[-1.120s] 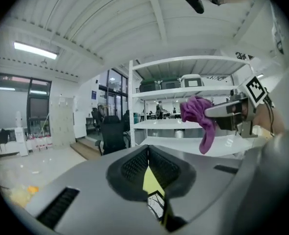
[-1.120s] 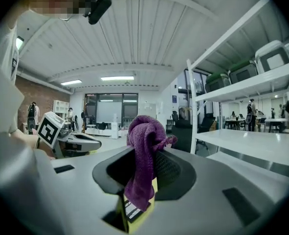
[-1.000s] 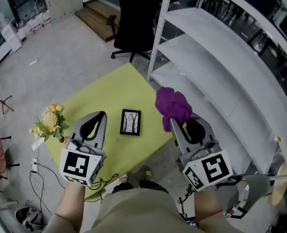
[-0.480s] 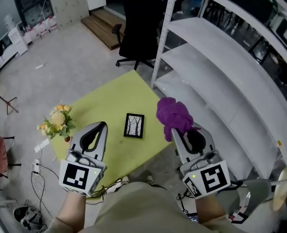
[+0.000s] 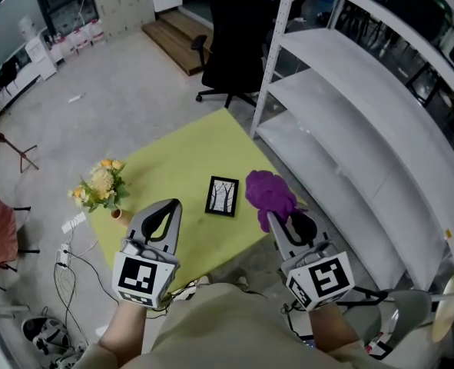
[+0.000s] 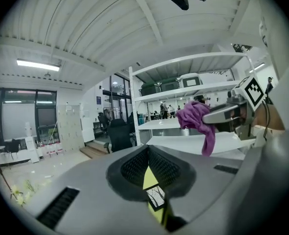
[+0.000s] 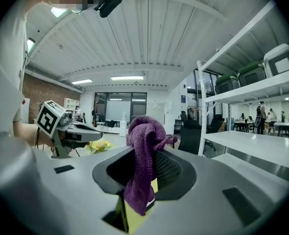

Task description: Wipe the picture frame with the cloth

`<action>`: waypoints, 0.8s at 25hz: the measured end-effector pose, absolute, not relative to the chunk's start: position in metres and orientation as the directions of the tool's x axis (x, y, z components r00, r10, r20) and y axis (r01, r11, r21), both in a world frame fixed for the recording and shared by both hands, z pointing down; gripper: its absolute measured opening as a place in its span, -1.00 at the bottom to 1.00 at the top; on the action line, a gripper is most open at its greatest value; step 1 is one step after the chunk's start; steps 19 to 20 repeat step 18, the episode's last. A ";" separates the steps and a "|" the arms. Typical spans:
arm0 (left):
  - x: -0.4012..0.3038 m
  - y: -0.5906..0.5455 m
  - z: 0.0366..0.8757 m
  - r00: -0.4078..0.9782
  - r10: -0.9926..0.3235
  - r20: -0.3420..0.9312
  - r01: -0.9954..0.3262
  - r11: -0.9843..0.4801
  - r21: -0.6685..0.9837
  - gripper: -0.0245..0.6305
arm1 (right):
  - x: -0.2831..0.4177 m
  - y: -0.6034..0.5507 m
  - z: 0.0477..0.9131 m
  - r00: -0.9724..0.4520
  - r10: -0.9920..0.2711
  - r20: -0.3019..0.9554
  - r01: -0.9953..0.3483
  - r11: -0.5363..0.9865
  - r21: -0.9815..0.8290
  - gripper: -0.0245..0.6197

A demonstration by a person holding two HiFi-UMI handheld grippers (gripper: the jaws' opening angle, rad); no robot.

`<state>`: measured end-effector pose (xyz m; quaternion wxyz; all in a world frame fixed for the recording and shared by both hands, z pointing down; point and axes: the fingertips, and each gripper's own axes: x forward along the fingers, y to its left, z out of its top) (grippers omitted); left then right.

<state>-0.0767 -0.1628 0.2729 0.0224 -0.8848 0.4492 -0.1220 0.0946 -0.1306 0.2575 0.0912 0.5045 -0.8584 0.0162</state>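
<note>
R gripper (image 5: 275, 220) clenched on purple cloth (image 5: 268, 193). Cloth now closer to picture frame (image 5: 223, 196) than 1 s ago, no contact yet. Frame lies flat on green table (image 5: 173, 160). L gripper (image 5: 173, 204) closed, empty. Wipe not begun.

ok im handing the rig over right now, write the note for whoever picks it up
Left gripper: shut, nothing between its jaws, held above the near edge of the yellow-green table.
Right gripper: shut on the purple cloth, which is bunched at its tips, in the air, just right of the picture frame.
Picture frame: lying flat on the table; neither gripper nor the cloth touches it. A flower bouquet stands near the table's left corner.
Done: cloth is in hand.
Left: lower the cloth onto the frame and wipe it; the left gripper could probably steady the frame.
</note>
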 end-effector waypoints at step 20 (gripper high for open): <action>-0.083 -0.165 0.278 0.581 -0.786 0.212 -0.777 -0.613 -0.143 -0.90 | 0.091 -0.142 0.282 -0.465 -0.857 0.222 -0.873 0.486 0.044 -0.60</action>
